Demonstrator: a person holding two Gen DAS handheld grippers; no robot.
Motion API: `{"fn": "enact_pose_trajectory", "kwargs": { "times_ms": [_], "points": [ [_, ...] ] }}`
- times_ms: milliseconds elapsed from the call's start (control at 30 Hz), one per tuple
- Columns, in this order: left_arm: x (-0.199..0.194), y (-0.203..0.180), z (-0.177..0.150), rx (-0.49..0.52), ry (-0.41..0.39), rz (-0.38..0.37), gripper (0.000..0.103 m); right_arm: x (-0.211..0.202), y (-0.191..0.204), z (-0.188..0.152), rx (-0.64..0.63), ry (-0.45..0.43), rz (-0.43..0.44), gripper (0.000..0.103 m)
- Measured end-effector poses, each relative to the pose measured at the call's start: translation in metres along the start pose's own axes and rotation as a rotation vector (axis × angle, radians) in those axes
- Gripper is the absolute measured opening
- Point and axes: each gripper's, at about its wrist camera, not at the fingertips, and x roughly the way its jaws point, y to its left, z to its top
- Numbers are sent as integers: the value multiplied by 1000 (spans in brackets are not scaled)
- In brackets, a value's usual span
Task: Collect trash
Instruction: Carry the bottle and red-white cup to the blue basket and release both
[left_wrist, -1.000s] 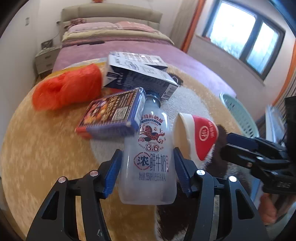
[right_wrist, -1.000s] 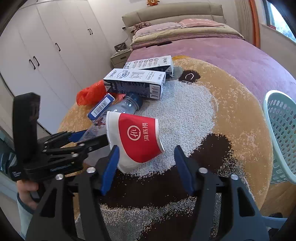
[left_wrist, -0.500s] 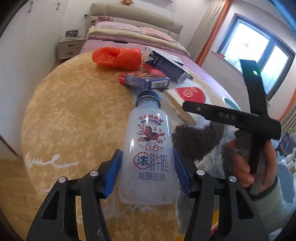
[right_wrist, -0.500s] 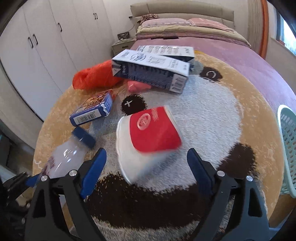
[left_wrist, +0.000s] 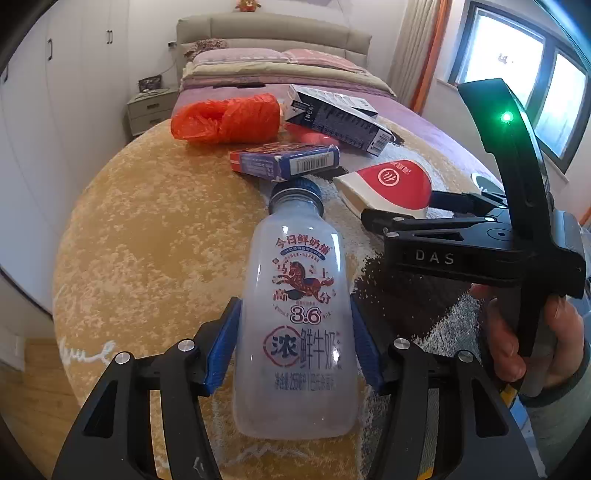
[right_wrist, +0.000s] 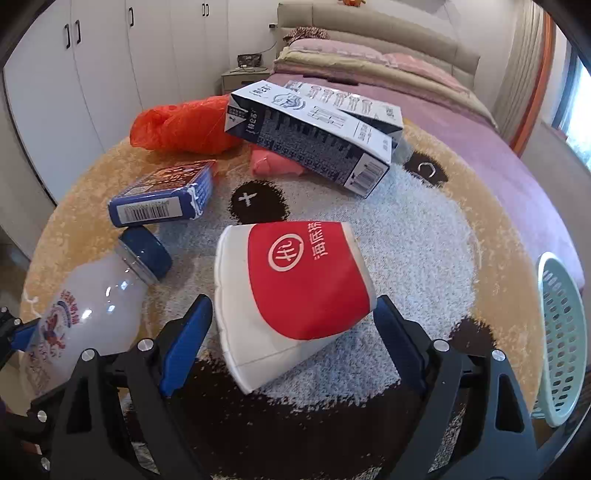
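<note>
On the round rug, near us, our left gripper clamps the milk bottle by its lower body, cap pointing far. Our right gripper has just been widening; its jaws straddle the toppled red-and-white paper cup without pressing it. Farther off lie a blue box, an orange bag and two cartons. A mint basket stands right.

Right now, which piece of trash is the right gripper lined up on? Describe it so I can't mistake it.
On the round panda rug, nearest the right gripper, lies a tipped-over paper cup between its open jaws. It alone is white with a red band; the neighbours are a blue-capped milk bottle and blue boxes.
</note>
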Motion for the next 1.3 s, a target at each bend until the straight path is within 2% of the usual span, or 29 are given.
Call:
{"fn": "enact_pose_trajectory", "kwargs": {
  "times_ms": [33,233,367,667,867,933,1100,1300],
  "points": [
    [0,-1,0,0,-3,-2,55,0,-2,0,6,-1,6,76],
    [-9,-19,4,-7,-52,-105,54,-27,-36,-6,98,-63,32,75],
    [-16,-50,14,48,-101,-146,54,-45,-69,-10,160,-95,15,75],
    [-3,-121,52,142,-135,-252,54,-84,-160,-26,317,-159,-47,75],
    [25,-186,82,248,-101,-297,54,-95,-231,-39,426,-170,-126,75],
    [35,-206,92,264,-88,-333,54,-95,-252,-44,460,-164,-148,75],
    [70,-261,117,332,-47,-418,54,-86,-312,-61,577,-113,-200,75],
    [116,-317,136,374,7,-459,54,-66,-358,-83,668,-35,-251,76]
  ]
}}
